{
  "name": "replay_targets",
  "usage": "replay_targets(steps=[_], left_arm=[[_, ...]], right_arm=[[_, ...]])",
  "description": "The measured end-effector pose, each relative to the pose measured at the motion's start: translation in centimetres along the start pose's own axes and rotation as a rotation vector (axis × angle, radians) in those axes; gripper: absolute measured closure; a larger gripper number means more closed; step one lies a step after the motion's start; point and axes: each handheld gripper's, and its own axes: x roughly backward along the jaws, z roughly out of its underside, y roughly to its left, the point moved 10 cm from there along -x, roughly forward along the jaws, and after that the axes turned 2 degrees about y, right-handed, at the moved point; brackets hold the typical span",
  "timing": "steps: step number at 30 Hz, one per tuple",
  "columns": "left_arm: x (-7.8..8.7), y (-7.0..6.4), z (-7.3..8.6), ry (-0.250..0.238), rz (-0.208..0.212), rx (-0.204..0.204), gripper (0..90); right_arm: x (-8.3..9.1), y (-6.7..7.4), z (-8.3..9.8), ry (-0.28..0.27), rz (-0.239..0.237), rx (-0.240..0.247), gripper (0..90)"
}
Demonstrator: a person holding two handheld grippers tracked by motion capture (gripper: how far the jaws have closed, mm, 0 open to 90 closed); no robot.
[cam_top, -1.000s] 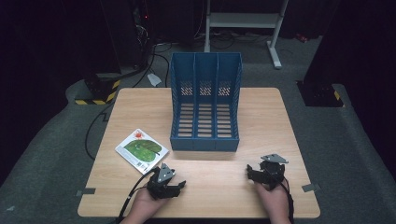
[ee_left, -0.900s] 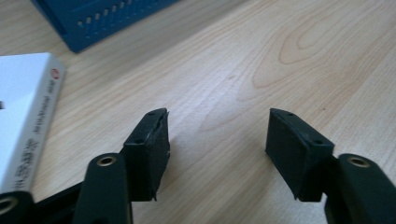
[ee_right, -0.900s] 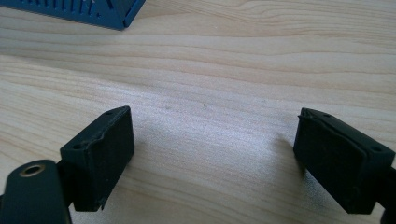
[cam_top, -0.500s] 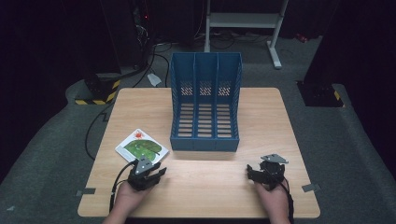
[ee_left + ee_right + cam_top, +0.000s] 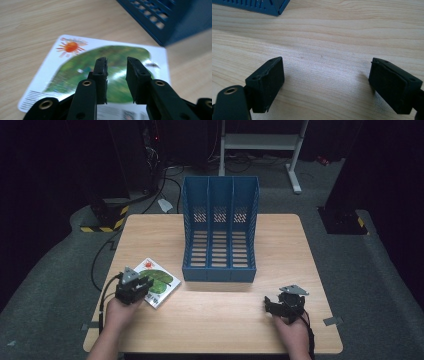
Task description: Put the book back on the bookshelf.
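While over booklet (image 5: 159, 282), left gripper (image 5: 142, 285) narrowed

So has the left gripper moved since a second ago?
Yes. The left gripper has shifted left, away from the blue rack, and now sits over the booklet, its fingers just closing with nothing between them.

No legible words anywhere. On the white booklet (image 5: 105, 75) lying on the worktop — an orange sun emblem (image 5: 70, 46) at its far left corner, with a short curved line of coloured lettering just above, too blurred to read. Along the near left edge, a block of fine black print, also too small to make out. Near the bottom edge, between the tool's jaws, dark bars resembling a barcode — partly hidden, no digits readable.
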Motion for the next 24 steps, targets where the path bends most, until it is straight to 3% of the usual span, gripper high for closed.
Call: replay_targets(steps=[4,13,19,22,24], left_arm=[[-1.2,2.5,-0.3,0.006,-0.024,0.023,64.3],[-3.8,6.1,0.8,0.06,-0.065,0.083,54.3],[-4.5,7.4,1.1,0.059,-0.082,0.123,44.1],[-4.6,7.8,1.2,0.059,-0.063,0.148,39.8],[-4.6,7.6,1.2,0.054,-0.048,0.153,41.6]], right_arm=[[0.0,0.0,0.0,0.0,0.0,0.0,12.7],[0.0,0.0,0.0,0.0,0.001,0.001,12.8],[0.0,0.0,0.0,-0.003,0.003,0.003,13.0],[0.0,0.0,0.0,-0.003,0.004,0.003,13.1],[0.0,0.0,0.0,-0.005,0.004,0.006,13.1]])
